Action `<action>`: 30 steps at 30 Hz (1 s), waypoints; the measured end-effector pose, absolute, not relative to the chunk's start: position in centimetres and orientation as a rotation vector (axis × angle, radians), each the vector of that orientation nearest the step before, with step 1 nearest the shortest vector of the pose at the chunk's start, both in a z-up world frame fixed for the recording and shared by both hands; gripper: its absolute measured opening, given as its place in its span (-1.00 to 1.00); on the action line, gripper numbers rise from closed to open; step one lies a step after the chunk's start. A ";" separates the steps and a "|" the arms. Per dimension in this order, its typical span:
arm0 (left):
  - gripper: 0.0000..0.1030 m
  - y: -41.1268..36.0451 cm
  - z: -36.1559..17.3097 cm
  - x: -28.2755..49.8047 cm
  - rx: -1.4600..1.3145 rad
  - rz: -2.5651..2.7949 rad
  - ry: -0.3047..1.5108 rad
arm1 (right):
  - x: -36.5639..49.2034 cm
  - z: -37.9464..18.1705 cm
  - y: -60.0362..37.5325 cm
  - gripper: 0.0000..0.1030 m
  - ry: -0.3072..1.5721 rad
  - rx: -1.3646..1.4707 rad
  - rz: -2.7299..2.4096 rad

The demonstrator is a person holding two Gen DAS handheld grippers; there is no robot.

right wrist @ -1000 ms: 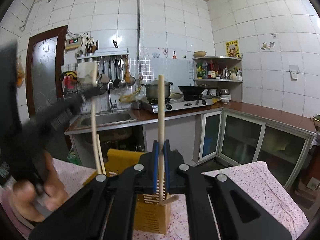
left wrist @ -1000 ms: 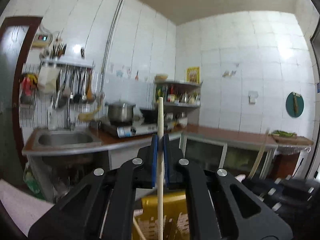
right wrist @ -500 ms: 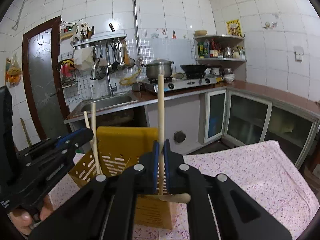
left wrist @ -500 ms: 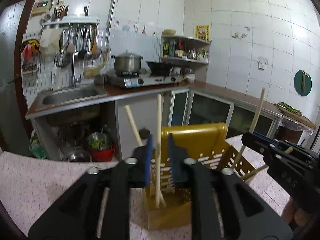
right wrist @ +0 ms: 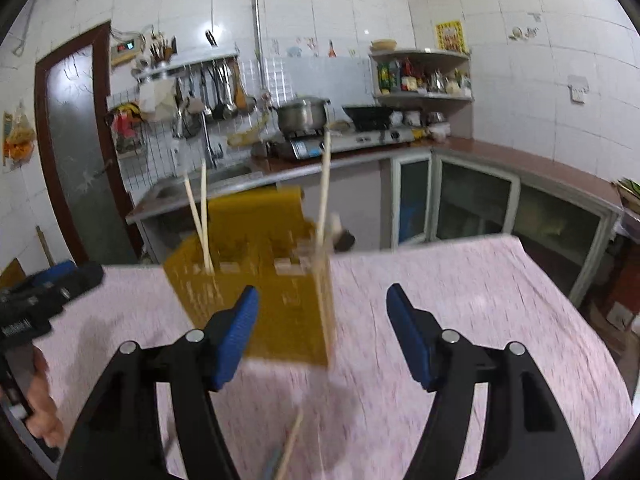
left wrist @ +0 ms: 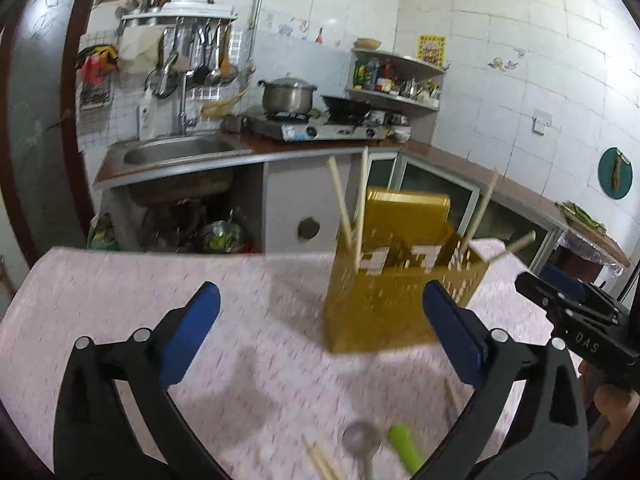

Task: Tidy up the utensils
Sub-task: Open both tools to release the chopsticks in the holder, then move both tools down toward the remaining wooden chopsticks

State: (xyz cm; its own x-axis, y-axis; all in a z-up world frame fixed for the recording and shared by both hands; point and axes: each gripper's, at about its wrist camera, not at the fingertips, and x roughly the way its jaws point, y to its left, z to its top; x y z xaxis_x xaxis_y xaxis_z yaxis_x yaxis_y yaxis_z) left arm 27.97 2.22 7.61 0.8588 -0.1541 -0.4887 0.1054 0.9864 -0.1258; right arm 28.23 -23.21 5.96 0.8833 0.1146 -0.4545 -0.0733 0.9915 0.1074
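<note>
Tiled kitchen — chopsticks [right wrist: 325, 184] in holder [right wrist: 280, 320].

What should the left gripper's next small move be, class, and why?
Probably dip toward the loose chopsticks on the table and close on one. The left gripper has just been opening and holds nothing; chopsticks already stand in the yellow holder, while a spoon and a green-handled utensil also lie unsorted.

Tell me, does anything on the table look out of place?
Yes. Loose chopsticks, a metal spoon and a green-handled utensil lie on the tablecloth, outside the yellow utensil holder, where other chopsticks already stand.
</note>
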 end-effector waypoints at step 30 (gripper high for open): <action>0.88 1.6 -3.8 24.6 -0.044 -0.058 0.974 | 25.6 -4.1 -21.9 0.27 0.843 0.115 0.091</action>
State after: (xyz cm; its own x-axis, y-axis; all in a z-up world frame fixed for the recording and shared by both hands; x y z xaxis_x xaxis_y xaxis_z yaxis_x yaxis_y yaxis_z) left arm 24.55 1.62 -3.83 0.5605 -0.0693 -0.8252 0.0299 0.9975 -0.0635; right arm 25.63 -21.88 -4.06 0.6622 0.1259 -0.7386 -0.0349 0.9899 0.1374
